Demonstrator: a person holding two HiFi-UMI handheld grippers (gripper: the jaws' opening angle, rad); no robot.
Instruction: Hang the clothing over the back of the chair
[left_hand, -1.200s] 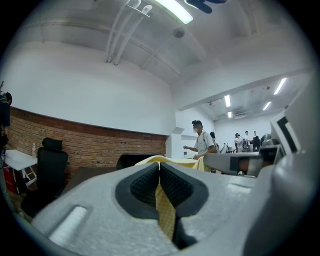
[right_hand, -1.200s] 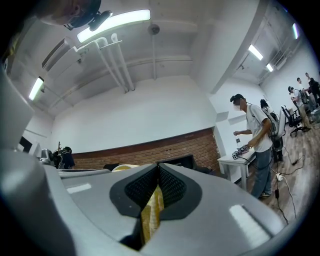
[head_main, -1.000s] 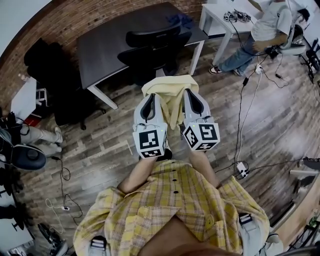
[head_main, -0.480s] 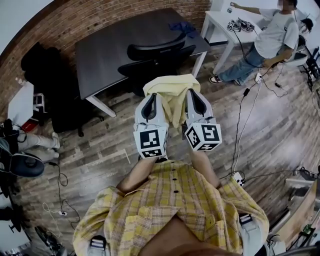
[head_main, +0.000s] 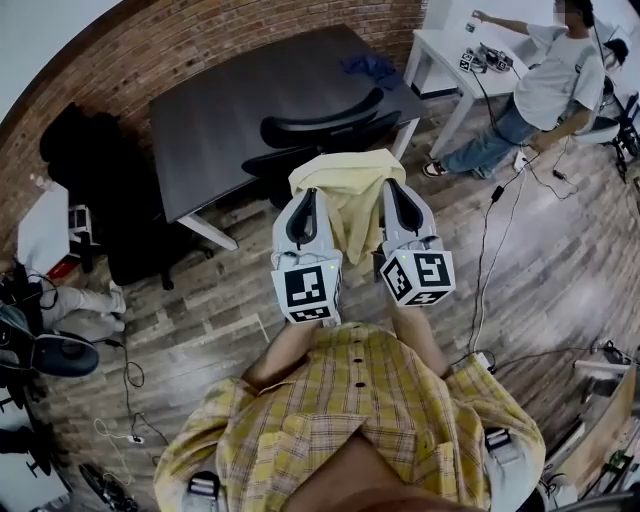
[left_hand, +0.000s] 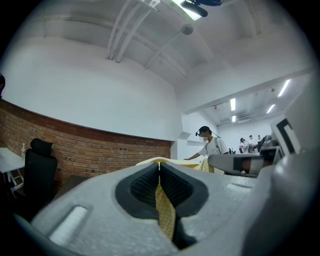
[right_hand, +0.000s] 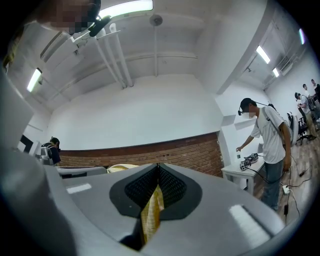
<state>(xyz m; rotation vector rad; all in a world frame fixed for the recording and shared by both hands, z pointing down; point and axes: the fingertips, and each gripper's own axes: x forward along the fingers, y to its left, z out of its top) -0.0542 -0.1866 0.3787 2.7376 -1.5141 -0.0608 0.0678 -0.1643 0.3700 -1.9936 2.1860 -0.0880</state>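
The left gripper (head_main: 303, 200) and the right gripper (head_main: 393, 192) are held up side by side in front of the person's yellow plaid shirt (head_main: 350, 410). A pale yellow cloth garment (head_main: 345, 185) is bunched over and between their tips, with a fold hanging down in the gap between them. In the left gripper view the grey jaws are closed together, pinching a strip of the yellow fabric in the seam between the black ribbed pads (left_hand: 142, 186). The right gripper view shows its jaws likewise pressed tight on a hanging fold of the cloth. Just beyond the garment in the head view stands a black office chair (head_main: 320, 120), set against a dark rectangular table (head_main: 220, 90) near a red brick wall (head_main: 200, 30). The garment is in the air on the near side of the chair, not touching it. Farther right a second person (head_main: 545, 80) stands at a white table (head_main: 440, 45) on the wood plank floor (head_main: 560, 260).
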